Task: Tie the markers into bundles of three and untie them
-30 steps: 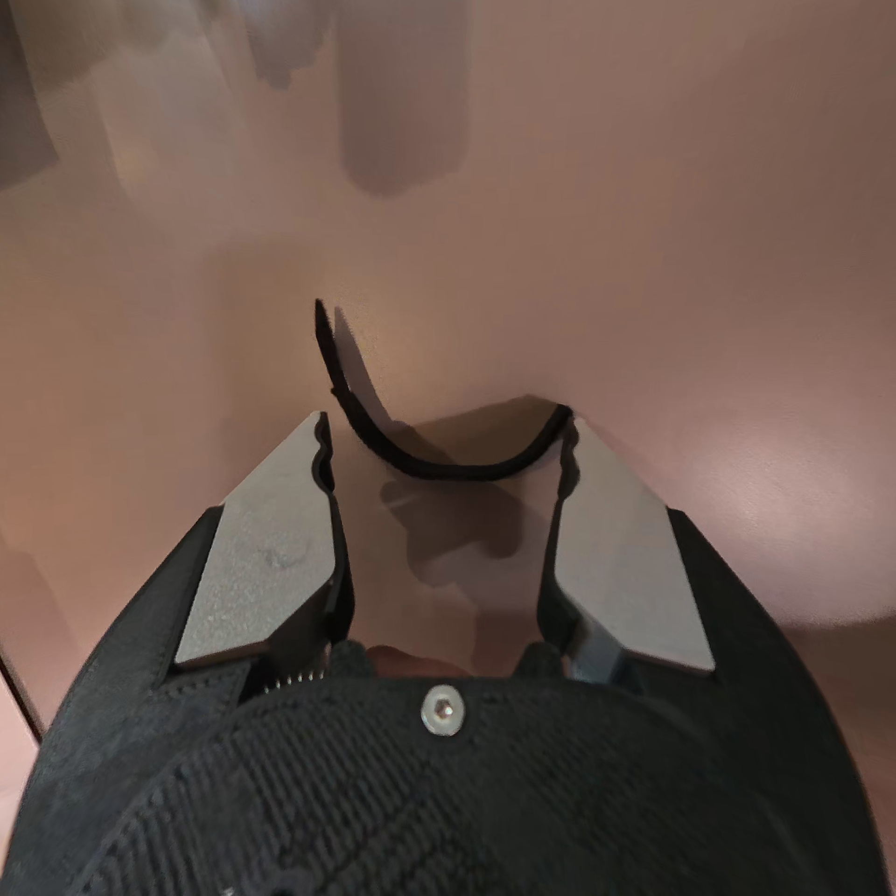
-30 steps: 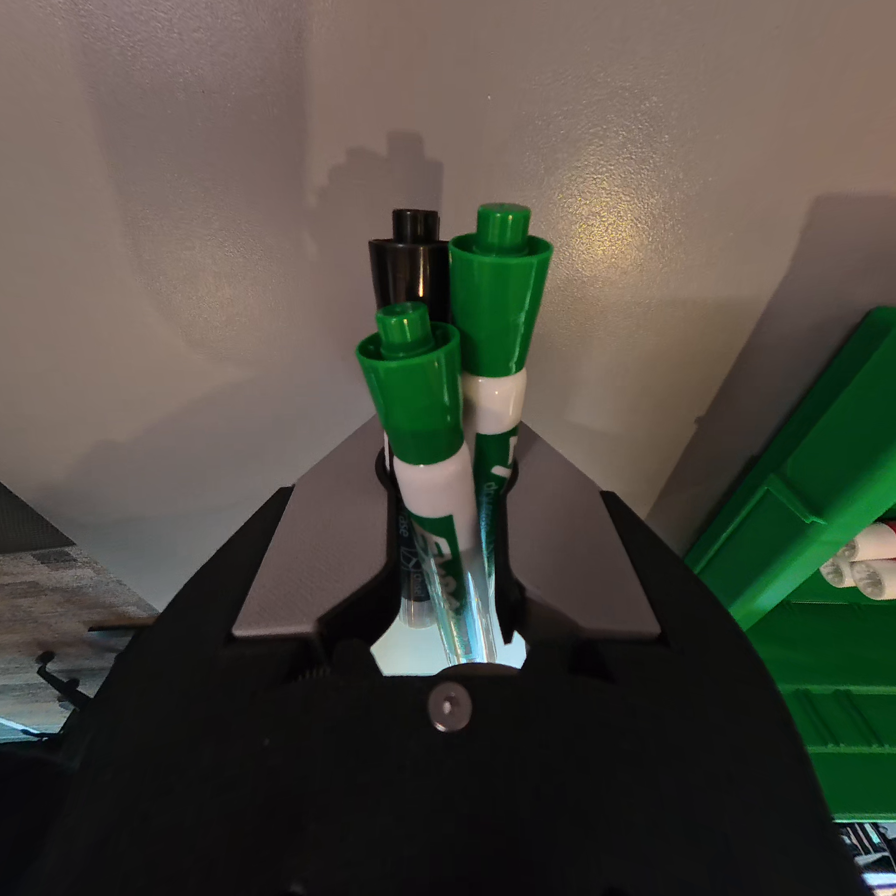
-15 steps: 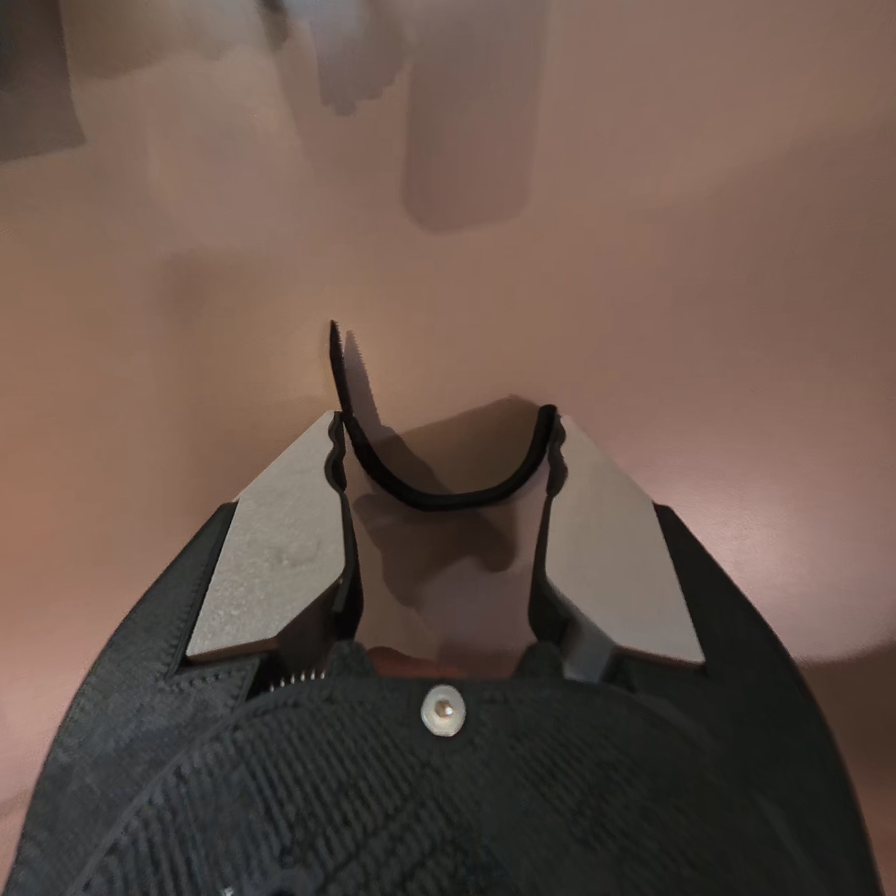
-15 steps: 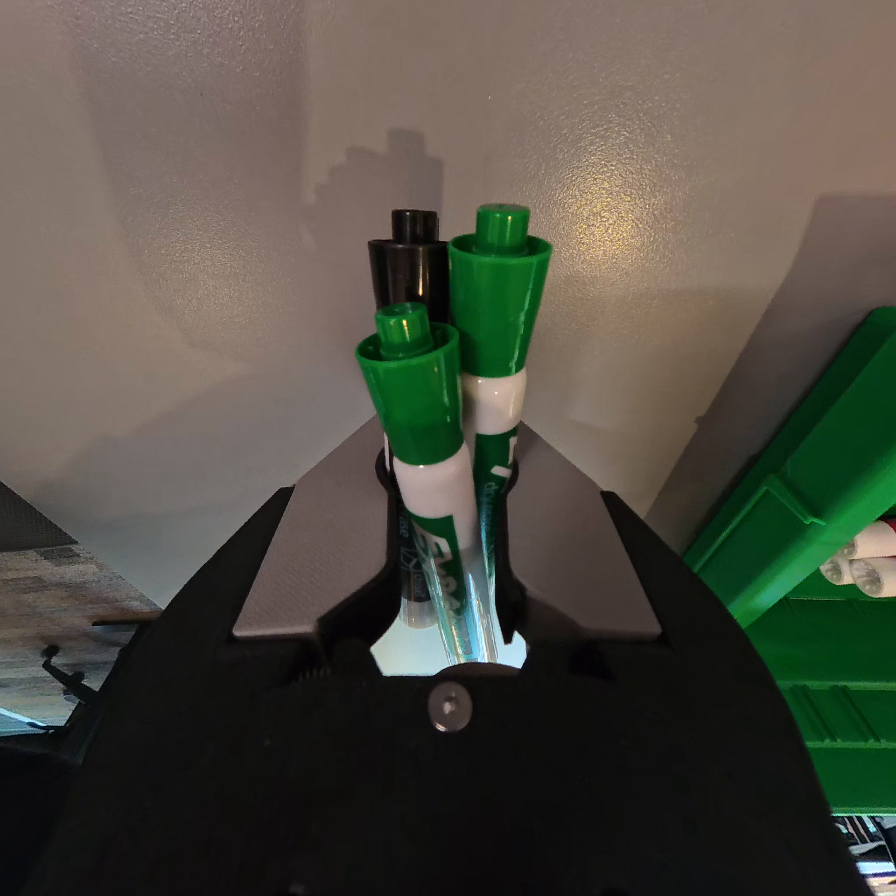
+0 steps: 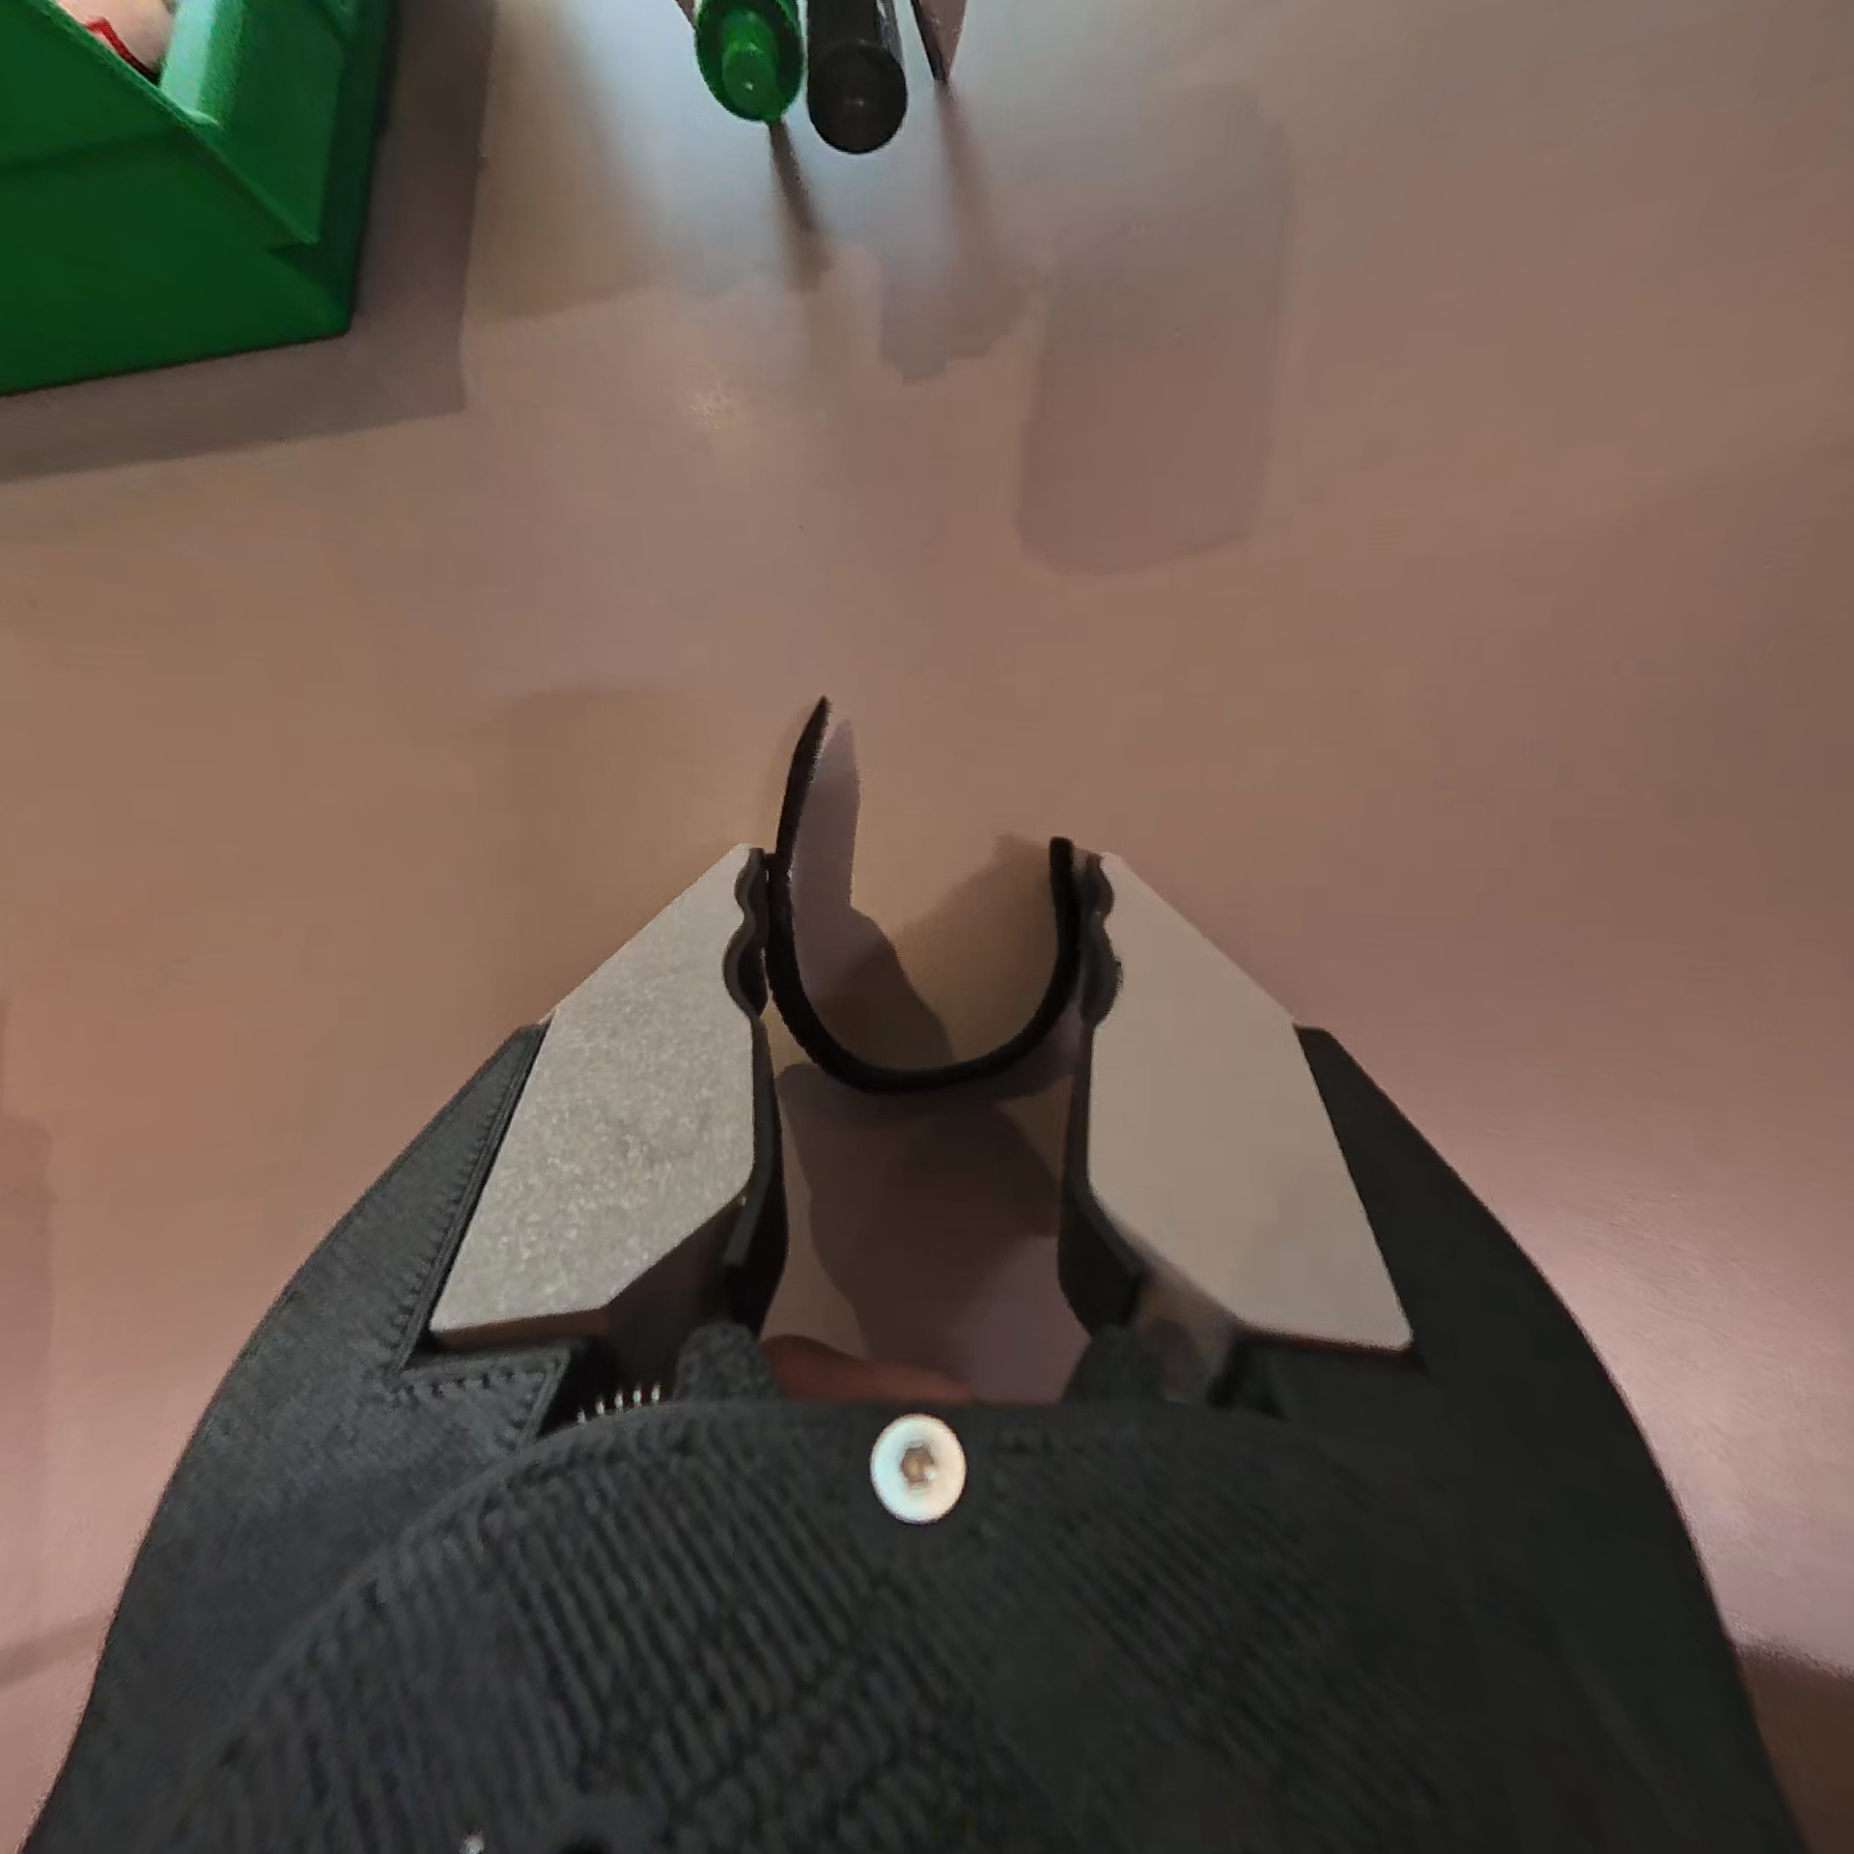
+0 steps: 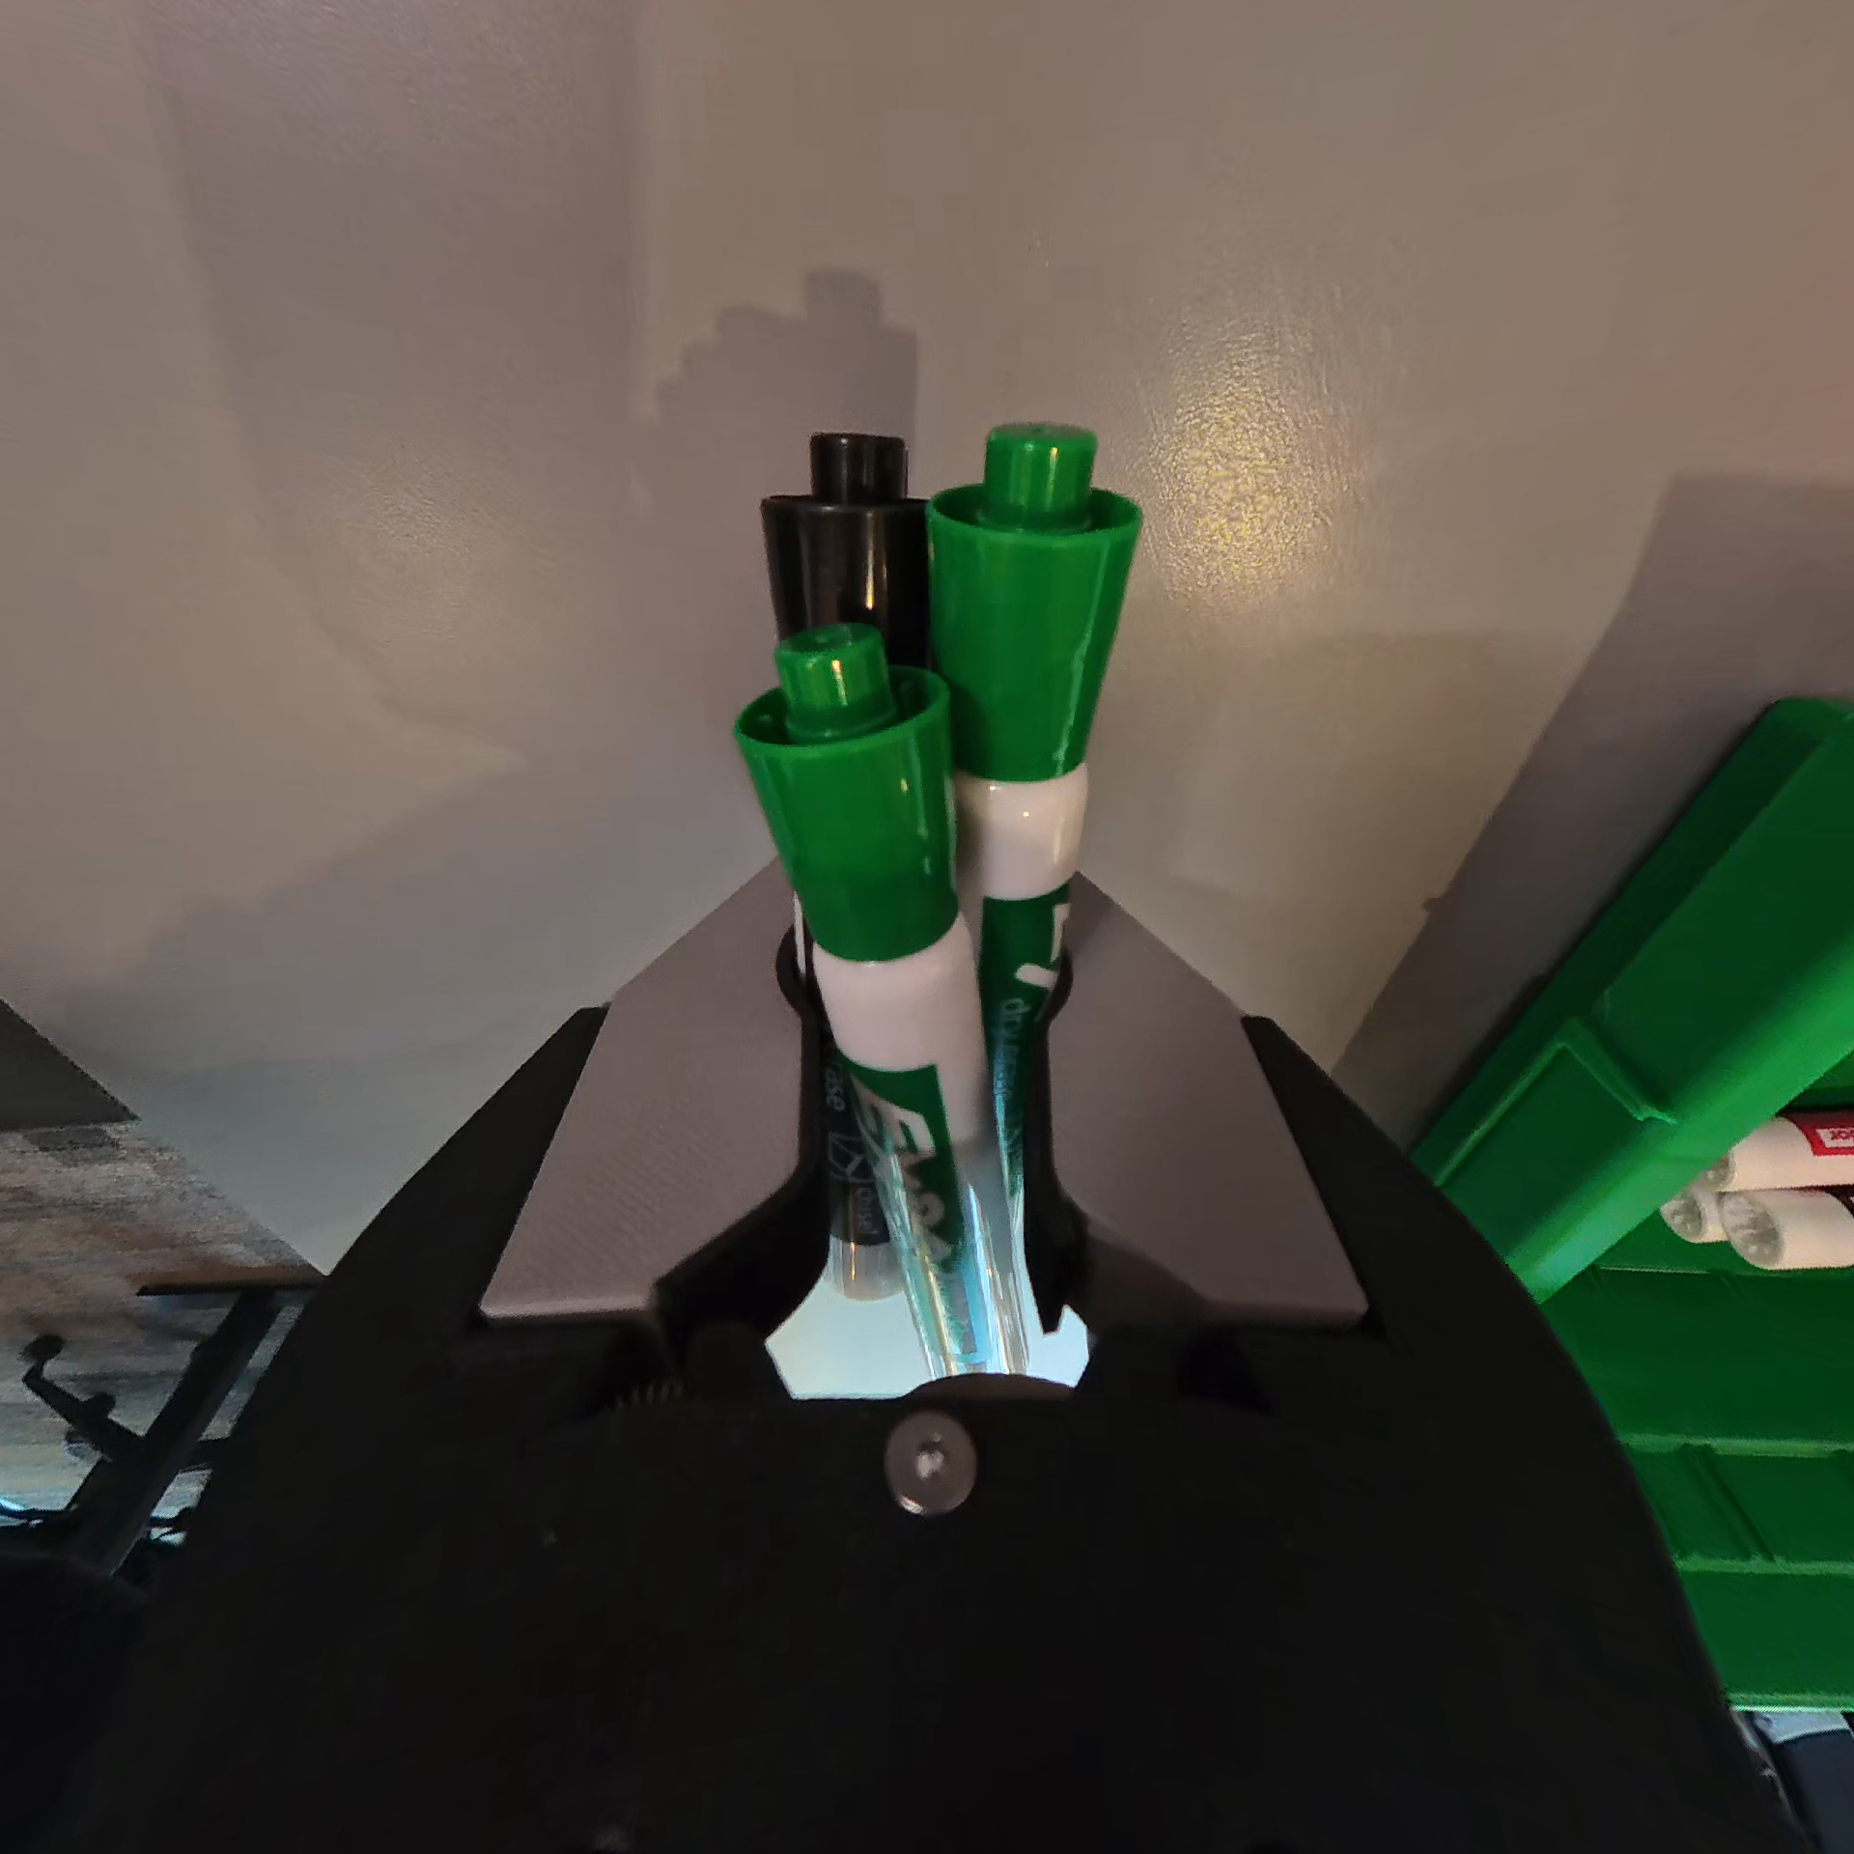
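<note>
The three markers (image 6: 933, 803), two with green caps and one with a black cap, stand bunched together between the fingers of the right claw (image 6: 928, 978), whose pads press on their barrels at a narrow spread, just as they did a second ago. They point toward the pale counter (image 6: 401, 502), with no band around them yet. In the left wrist view two of their ends show at the top edge (image 5: 803, 70), well apart from the other claw

The black hook-and-loop strap (image 5: 903, 1053) is what has changed. A second ago it lay as a wide, shallow curve between widely spread fingers; now the left claw (image 5: 923, 893) has narrowed a good deal and the strap is bent into a deep U, each side lying against a fingertip (image 5: 747, 933), one end rising past the left tip. The claw is only part closed, pinching the strap by its springy sides

That suggests the tying step is under way: the strap is being shaped and picked off the counter (image 5: 1405, 702) to go round the held trio. The grip looks light, so the strap could slip out as it is carried

A green bin (image 6: 1655, 1154) holding more markers sits to the right of the bundle, and shows at the top left corner in the left wrist view (image 5: 150, 201)
</note>
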`<state>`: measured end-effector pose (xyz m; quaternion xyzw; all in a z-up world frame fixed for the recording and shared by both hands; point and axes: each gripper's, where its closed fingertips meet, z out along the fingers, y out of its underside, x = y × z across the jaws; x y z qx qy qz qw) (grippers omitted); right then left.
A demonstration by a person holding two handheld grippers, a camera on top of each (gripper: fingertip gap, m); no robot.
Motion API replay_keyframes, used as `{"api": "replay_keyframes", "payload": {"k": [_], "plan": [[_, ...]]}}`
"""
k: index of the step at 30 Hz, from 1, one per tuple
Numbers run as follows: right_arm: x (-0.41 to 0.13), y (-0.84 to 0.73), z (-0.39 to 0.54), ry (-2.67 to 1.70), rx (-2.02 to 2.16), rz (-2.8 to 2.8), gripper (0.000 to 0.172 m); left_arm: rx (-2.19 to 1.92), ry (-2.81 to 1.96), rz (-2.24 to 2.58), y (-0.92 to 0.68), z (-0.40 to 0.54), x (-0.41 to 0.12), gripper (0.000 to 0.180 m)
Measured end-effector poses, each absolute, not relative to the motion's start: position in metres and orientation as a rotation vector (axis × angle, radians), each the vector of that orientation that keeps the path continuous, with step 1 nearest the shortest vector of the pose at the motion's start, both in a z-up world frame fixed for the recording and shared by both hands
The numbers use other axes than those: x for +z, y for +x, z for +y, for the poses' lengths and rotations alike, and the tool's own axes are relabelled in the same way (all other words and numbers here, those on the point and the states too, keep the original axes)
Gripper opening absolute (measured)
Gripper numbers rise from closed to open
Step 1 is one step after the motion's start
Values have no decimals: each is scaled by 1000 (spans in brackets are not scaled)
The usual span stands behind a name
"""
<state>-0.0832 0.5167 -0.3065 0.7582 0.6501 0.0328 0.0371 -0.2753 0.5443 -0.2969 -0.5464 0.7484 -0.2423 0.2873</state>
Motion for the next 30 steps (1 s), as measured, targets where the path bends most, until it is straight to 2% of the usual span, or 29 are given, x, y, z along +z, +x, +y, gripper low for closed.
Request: {"api": "replay_keyframes", "payload": {"k": [30], "plan": [[-297,-139,501,2263,-59,2181,37,-831,-1276,1638,-225,529,-251,58]]}}
